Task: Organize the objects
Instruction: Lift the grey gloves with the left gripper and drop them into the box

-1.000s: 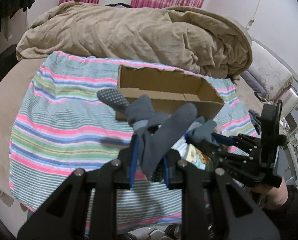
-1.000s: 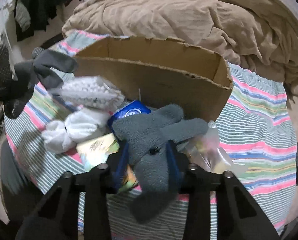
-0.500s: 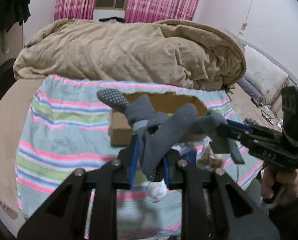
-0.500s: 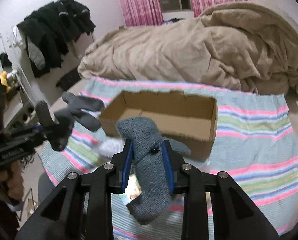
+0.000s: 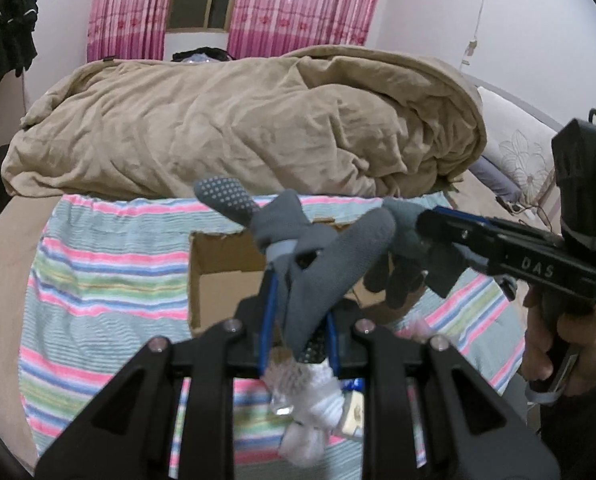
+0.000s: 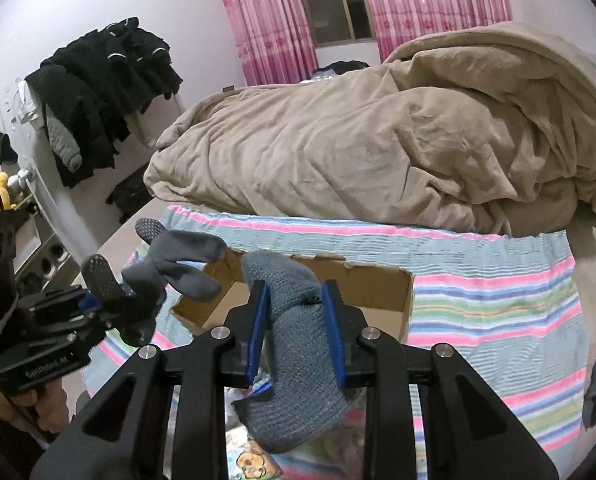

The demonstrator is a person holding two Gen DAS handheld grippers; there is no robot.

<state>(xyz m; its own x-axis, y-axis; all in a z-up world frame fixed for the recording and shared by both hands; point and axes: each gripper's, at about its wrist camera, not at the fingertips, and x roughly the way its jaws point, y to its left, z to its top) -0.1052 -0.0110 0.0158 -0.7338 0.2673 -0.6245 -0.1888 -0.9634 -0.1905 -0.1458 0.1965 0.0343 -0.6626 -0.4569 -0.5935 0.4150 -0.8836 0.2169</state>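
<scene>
So, left gripper (image 5: 300, 312) clamped on a dark grey dotted sock (image 5: 314, 256), right gripper (image 6: 296, 334) clamped on a knitted grey sock (image 6: 298, 364), both held up over the open cardboard box (image 6: 382, 300) on the striped blanket (image 6: 498, 300), tan duvet (image 6: 378, 144) behind.

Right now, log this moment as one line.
left gripper: shut on dotted grey sock | right gripper: shut on knit grey sock | cardboard box: open below

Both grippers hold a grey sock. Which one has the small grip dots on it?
The sock in the left gripper: the smooth dark grey sock has a dotted sole. The right gripper holds a plain ribbed knit sock without dots.
</scene>
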